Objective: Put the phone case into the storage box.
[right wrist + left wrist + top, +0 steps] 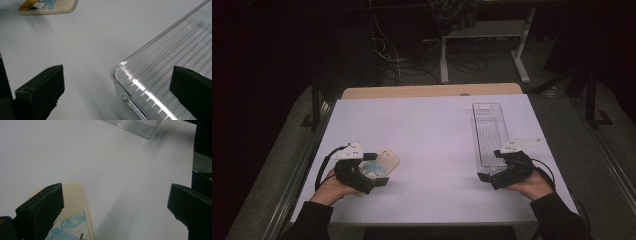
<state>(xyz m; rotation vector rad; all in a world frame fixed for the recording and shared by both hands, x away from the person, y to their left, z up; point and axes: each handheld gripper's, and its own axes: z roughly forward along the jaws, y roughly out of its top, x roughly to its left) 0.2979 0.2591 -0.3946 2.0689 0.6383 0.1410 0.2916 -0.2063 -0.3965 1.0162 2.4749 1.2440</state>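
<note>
A cream phone case [382, 161] with a blue swirl picture lies flat on the white table, near its left front. My left gripper [373, 176] stands open right beside it; in the left gripper view the case [72, 220] lies under and beside the left jaw, untouched by the pads. A long clear plastic tray [488, 135] lies lengthwise on the right. My right gripper [488, 178] is open at the tray's near end; in the right gripper view the tray's corner [160, 75] sits between the spread jaws, and the phone case [48, 6] shows far off.
The white table [432, 140] has wide bare room between the two hands. A wooden board edge [432, 90] runs along the far side. Beyond it, on the dark floor, are desk legs [443, 60] and cables.
</note>
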